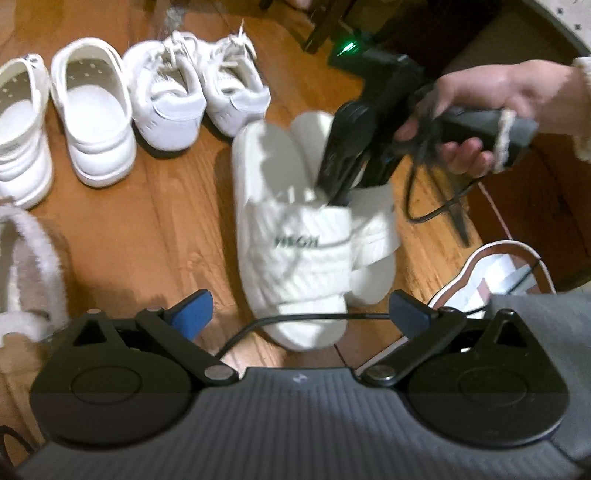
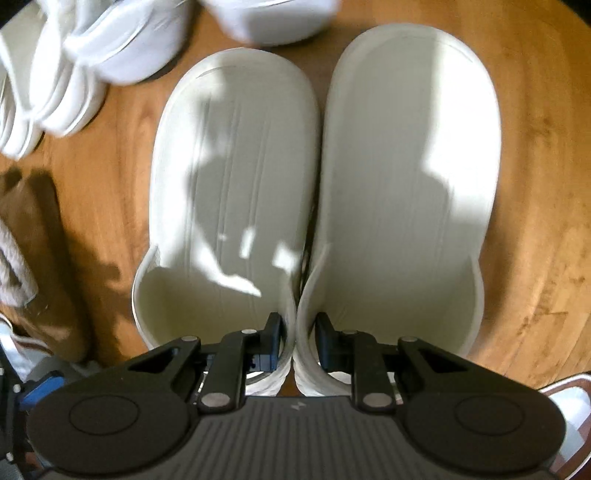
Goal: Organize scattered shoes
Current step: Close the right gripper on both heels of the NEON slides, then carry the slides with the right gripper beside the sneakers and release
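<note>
Here right gripper [image 2: 297,341] fingers pinch ribbed white slides [image 2: 317,177]; left gripper [image 1: 301,312] fingers wide, empty.

**Sunlit wooden floor, dark furniture at the edge**

We see a warm orange-brown wooden floor [image 1: 162,221] with visible grain, its boards running away from us. Patches of bright sunlight and hard shadows fall across it. At the far side we make out dark wooden furniture legs [image 1: 325,26], blurred.
</note>
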The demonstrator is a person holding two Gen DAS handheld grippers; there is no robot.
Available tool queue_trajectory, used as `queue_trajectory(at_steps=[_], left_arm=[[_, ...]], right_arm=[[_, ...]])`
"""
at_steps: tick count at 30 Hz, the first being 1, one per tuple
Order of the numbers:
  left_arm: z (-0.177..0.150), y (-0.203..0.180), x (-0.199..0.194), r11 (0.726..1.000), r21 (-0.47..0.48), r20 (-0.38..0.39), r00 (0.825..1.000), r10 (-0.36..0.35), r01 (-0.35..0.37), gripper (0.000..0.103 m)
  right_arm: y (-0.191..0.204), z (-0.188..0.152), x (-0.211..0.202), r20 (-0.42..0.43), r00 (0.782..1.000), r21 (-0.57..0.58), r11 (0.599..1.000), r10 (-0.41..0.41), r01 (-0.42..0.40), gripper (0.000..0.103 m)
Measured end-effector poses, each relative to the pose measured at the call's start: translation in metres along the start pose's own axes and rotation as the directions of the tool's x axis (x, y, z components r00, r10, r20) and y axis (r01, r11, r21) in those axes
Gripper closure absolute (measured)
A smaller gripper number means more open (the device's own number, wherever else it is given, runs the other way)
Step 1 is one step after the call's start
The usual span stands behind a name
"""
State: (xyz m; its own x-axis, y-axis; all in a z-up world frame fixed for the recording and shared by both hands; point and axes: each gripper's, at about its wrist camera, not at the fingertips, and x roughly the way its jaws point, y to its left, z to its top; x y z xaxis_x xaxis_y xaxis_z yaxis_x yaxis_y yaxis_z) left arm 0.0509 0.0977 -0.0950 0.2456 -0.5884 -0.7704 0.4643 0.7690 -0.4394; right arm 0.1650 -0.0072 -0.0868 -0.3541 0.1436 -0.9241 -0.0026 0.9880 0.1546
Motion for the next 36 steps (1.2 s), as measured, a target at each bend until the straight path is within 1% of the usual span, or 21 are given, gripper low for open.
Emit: queue_trajectory(at_steps=[2, 5, 8, 9, 11, 15, 18, 22, 23, 24, 25, 26, 27, 28, 30, 31, 32, 33, 34, 35, 36], left_arm=[[0.006, -0.008, 0.013, 1.0, 0.0, -0.018, 1.0, 0.02, -0.02, 0.0], [0.01, -0.029, 0.03, 0.996, 0.054, -0.046, 0.996, 0.072, -0.07, 0.0], [0.011, -0.043, 0.033, 0.994, 0.08, -0.038, 0.996, 0.078, -0.075, 0.0], [0.011, -0.048, 0.035, 0.993, 0.086, -0.034, 0.996, 0.081, -0.078, 0.0], [0.016, -0.053, 0.04, 0.993, 0.081, -0.022, 0.995, 0.093, -0.091, 0.0], [0.024, -0.056, 0.055, 0.994, 0.032, -0.016, 0.994, 0.109, -0.108, 0.0], [0.027, -0.055, 0.066, 0.995, -0.008, -0.022, 0.995, 0.097, -0.097, 0.0], [0.032, -0.063, 0.07, 0.994, 0.014, -0.012, 0.994, 0.11, -0.11, 0.0], [0.034, -0.065, 0.071, 0.993, 0.019, -0.009, 0.994, 0.113, -0.113, 0.0], [0.035, -0.067, 0.072, 0.993, 0.025, -0.007, 0.993, 0.117, -0.116, 0.0], [0.036, -0.069, 0.074, 0.992, 0.031, -0.004, 0.993, 0.12, -0.12, 0.0], [0.037, -0.07, 0.075, 0.992, 0.036, -0.001, 0.992, 0.123, -0.123, 0.0], [0.039, -0.072, 0.075, 0.992, 0.039, 0.003, 0.993, 0.122, -0.122, 0.0], [0.043, -0.071, 0.076, 0.994, 0.032, 0.012, 0.994, 0.109, -0.109, 0.0], [0.05, -0.067, 0.079, 0.997, 0.011, 0.008, 0.997, 0.075, -0.075, 0.0], [0.053, -0.066, 0.082, 0.998, 0.014, -0.002, 0.998, 0.059, -0.059, 0.0], [0.055, -0.066, 0.083, 0.999, 0.018, -0.011, 0.999, 0.047, -0.047, 0.0], [0.057, -0.067, 0.084, 0.998, 0.039, -0.033, 0.998, 0.044, -0.043, 0.0], [0.061, -0.07, 0.085, 0.995, 0.098, -0.084, 0.996, 0.043, -0.035, 0.0], [0.064, -0.072, 0.081, 0.985, 0.167, -0.102, 0.993, 0.054, -0.037, 0.0], [0.069, -0.073, 0.073, 0.969, 0.243, -0.092, 0.993, 0.079, -0.055, 0.0]], right_arm=[[-0.013, -0.002, -0.008, 0.004, 0.999, 0.019, 0.999, 0.035, -0.035, 0.083], [-0.027, -0.003, -0.02, 0.017, 0.997, 0.031, 0.996, 0.08, -0.08, 0.083], [-0.037, -0.002, -0.032, 0.034, 0.995, 0.013, 0.996, 0.092, -0.093, 0.083], [-0.039, -0.001, -0.036, 0.042, 0.996, -0.009, 0.997, 0.08, -0.079, 0.083], [-0.062, -0.004, -0.027, 0.059, 0.998, -0.074, 0.997, 0.018, -0.013, 0.083], [-0.062, -0.013, -0.03, 0.114, 0.985, -0.221, 0.963, -0.129, 0.152, 0.083], [-0.069, -0.016, -0.035, 0.147, 0.972, -0.276, 0.935, -0.186, 0.221, 0.083], [-0.078, -0.018, -0.045, 0.177, 0.959, -0.338, 0.902, -0.219, 0.269, 0.083], [-0.079, -0.019, -0.048, 0.192, 0.952, -0.361, 0.885, -0.236, 0.293, 0.083], [-0.068, -0.021, -0.047, 0.212, 0.94, -0.393, 0.858, -0.266, 0.331, 0.083], [-0.058, -0.034, -0.05, 0.264, 0.907, -0.45, 0.79, -0.328, 0.417, 0.083], [-0.032, -0.033, -0.043, 0.308, 0.866, -0.483, 0.72, -0.394, 0.499, 0.083], [-0.005, -0.032, -0.036, 0.355, 0.818, -0.509, 0.64, -0.452, 0.575, 0.083], [-0.006, -0.035, -0.034, 0.394, 0.772, -0.531, 0.562, -0.499, 0.634, 0.084], [-0.006, -0.04, -0.028, 0.476, 0.668, -0.559, 0.389, -0.573, 0.732, 0.084], [-0.007, -0.04, -0.027, 0.486, 0.654, -0.562, 0.365, -0.58, 0.742, 0.085], [-0.01, -0.043, -0.023, 0.539, 0.58, -0.569, 0.245, -0.611, 0.785, 0.085], [-0.018, -0.046, -0.012, 0.634, 0.451, -0.558, 0.033, -0.629, 0.829, 0.085], [-0.025, -0.048, -0.003, 0.7, 0.361, -0.535, -0.118, -0.615, 0.836, 0.085], [-0.031, -0.049, 0.004, 0.746, 0.3, -0.516, -0.23, -0.595, 0.825, 0.085], [-0.043, -0.051, 0.015, 0.812, 0.217, -0.475, -0.398, -0.541, 0.785, 0.085]])
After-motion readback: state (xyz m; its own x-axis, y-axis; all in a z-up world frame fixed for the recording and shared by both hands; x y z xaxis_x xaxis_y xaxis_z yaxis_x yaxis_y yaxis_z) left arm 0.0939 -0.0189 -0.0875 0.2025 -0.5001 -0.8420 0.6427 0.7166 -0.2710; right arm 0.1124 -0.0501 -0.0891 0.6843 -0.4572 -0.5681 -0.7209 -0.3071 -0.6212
